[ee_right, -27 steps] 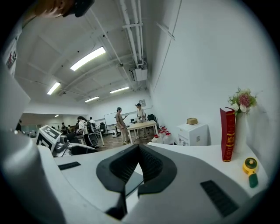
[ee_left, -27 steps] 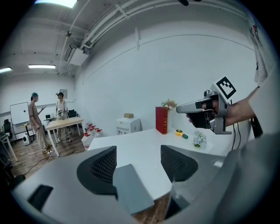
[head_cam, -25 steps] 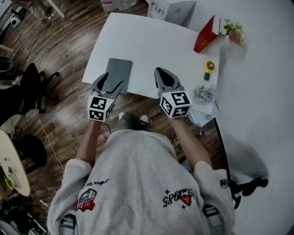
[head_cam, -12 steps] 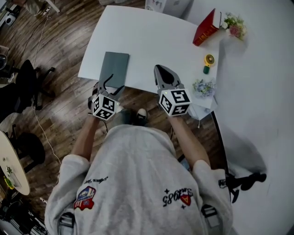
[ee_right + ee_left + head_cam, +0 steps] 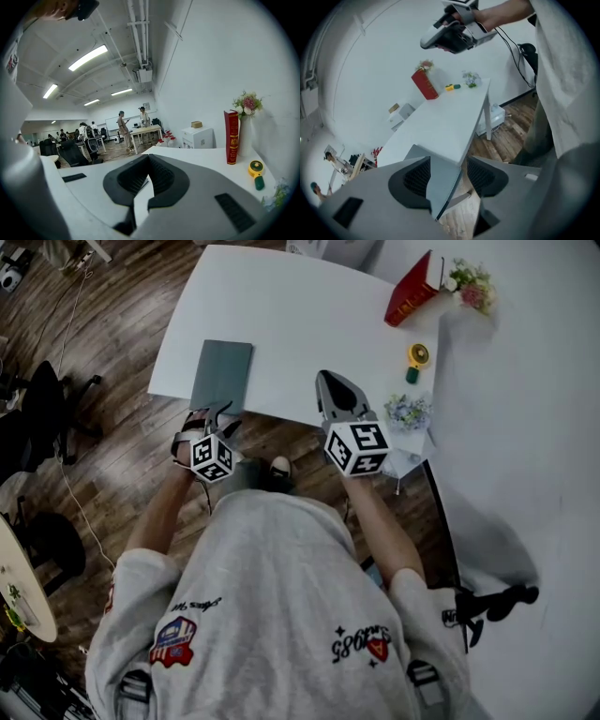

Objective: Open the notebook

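Note:
A closed grey notebook point(image 5: 223, 374) lies at the near left edge of the white table point(image 5: 300, 324), its near end sticking out past the edge. My left gripper point(image 5: 214, 414) sits low at that edge, rolled on its side. In the left gripper view the notebook point(image 5: 440, 180) stands edge-on between the jaws of the left gripper point(image 5: 449, 161). The jaws are closing, with a gap still showing on the right side. My right gripper point(image 5: 328, 381) hovers over the table's near edge to the right, shut and empty, as the right gripper point(image 5: 149, 157) shows in its own view.
A red book point(image 5: 410, 298) and a vase of flowers point(image 5: 469, 285) stand at the far right. A yellow gadget point(image 5: 418, 354) and a small flower bunch point(image 5: 409, 412) lie near the right edge. A black office chair point(image 5: 47, 409) is on the floor to the left.
My left gripper has dropped from above the notebook to the table's near edge and rolled over, and its jaws have narrowed around the notebook's end. The right gripper has barely shifted.

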Tool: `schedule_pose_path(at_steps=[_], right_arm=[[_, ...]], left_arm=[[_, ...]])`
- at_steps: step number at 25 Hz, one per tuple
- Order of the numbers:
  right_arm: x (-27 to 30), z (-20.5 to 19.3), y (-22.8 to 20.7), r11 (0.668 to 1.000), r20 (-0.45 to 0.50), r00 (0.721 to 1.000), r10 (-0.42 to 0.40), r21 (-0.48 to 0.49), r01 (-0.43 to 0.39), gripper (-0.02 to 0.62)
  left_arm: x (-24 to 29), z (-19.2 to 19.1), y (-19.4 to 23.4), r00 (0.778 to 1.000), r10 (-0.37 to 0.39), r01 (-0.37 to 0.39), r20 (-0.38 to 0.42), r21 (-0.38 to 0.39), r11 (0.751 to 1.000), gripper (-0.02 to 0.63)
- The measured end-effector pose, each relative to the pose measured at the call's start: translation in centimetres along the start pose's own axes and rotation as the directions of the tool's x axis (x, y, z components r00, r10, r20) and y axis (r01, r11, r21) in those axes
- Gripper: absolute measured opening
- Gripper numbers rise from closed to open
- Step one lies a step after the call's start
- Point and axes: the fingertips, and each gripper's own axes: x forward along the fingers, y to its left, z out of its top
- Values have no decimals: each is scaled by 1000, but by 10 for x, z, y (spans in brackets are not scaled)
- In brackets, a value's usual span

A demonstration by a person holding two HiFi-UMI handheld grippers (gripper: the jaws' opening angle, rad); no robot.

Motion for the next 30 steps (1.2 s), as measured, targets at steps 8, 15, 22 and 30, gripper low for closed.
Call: schedule_pose_path(at_steps=[8,15,22,30], right_arm=[[-10,-2,-11,999,-6,999,-32,2,32,0],[-18,-4,-19,998,-7,998,-60,-5,60,0],[-22,-4,-27,996,-7,996,-85,3,85,0],[-23,-8,-27,996,-14,996,-91,4,91,0]], left_arm=[[26,-22,-12,997,-29,33,-73,58,998,219],[40,-37,-8,990,12,4,-143,117,993,181],[48,-45,-9,985,10,17,-173,153,988,167],[47,-47,-15,990,-57,66,-130,68,996,95]])
